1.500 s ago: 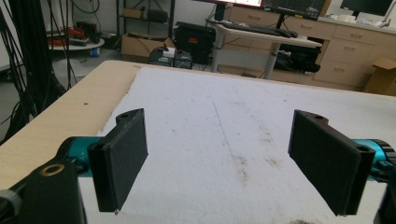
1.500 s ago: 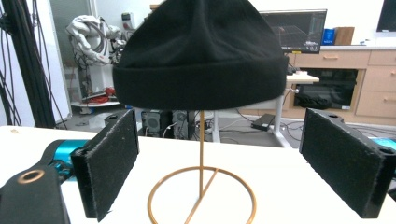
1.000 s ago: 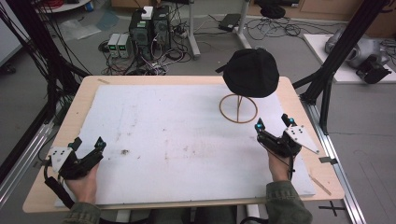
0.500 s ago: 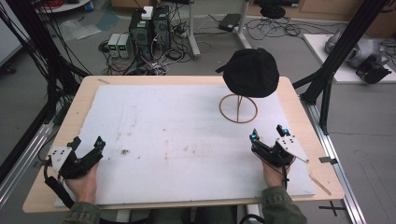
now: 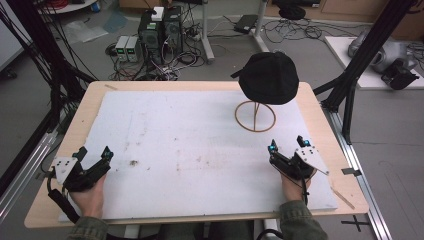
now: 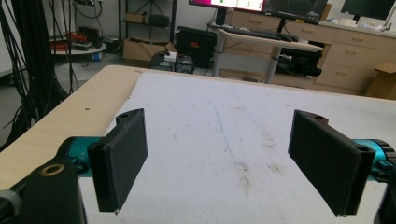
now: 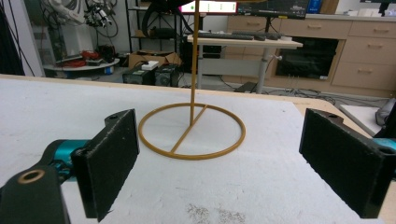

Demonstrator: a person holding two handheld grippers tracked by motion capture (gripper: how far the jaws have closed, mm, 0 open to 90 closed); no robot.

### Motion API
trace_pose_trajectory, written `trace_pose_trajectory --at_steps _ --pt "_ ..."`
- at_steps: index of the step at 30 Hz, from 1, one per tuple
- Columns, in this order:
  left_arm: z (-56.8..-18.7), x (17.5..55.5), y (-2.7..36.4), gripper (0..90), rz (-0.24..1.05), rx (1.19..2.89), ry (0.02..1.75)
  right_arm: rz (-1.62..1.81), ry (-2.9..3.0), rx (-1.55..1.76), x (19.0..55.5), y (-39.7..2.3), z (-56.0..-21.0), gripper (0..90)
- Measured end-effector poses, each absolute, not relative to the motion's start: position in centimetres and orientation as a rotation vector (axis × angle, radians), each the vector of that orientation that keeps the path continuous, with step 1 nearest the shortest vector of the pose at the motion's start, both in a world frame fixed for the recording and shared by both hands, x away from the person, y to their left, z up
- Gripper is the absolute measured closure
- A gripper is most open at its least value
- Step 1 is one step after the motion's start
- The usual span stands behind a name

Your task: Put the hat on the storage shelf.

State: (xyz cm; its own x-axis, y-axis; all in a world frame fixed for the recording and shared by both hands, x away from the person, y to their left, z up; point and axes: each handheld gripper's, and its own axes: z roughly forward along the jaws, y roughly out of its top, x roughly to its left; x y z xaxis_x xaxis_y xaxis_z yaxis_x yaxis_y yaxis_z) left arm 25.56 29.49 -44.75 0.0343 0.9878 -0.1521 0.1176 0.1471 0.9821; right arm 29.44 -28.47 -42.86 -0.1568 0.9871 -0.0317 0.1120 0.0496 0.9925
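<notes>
A black cap (image 5: 270,77) sits on top of a thin gold stand (image 5: 255,116) with a ring base (image 7: 192,132), at the back right of the white mat (image 5: 190,145). My right gripper (image 5: 287,145) rests low on the mat just in front of that stand, open, jaws wide apart with nothing between them. In the right gripper view (image 7: 224,163) the stand's pole rises straight ahead. My left gripper (image 5: 93,152) lies at the mat's near left edge, open and empty; its own view (image 6: 224,163) looks over bare mat.
The mat covers a wooden table (image 5: 87,107) and carries small brown stains (image 5: 133,162). Black frame posts (image 5: 360,65) stand at the table's right and left sides. Computers and cables (image 5: 160,30) lie on the floor beyond the far edge.
My right gripper has slid left and nearer the front edge, turning to face the stand. The left gripper has stayed put.
</notes>
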Motion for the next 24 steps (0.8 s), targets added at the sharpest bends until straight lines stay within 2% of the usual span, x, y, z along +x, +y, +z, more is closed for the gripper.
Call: trace_pose_trajectory --at_steps 24 --pt "-44.83 25.82 29.43 20.1 0.986 1.189 1.335 1.228 1.424 1.223 29.29 -29.01 -42.84 11.4"
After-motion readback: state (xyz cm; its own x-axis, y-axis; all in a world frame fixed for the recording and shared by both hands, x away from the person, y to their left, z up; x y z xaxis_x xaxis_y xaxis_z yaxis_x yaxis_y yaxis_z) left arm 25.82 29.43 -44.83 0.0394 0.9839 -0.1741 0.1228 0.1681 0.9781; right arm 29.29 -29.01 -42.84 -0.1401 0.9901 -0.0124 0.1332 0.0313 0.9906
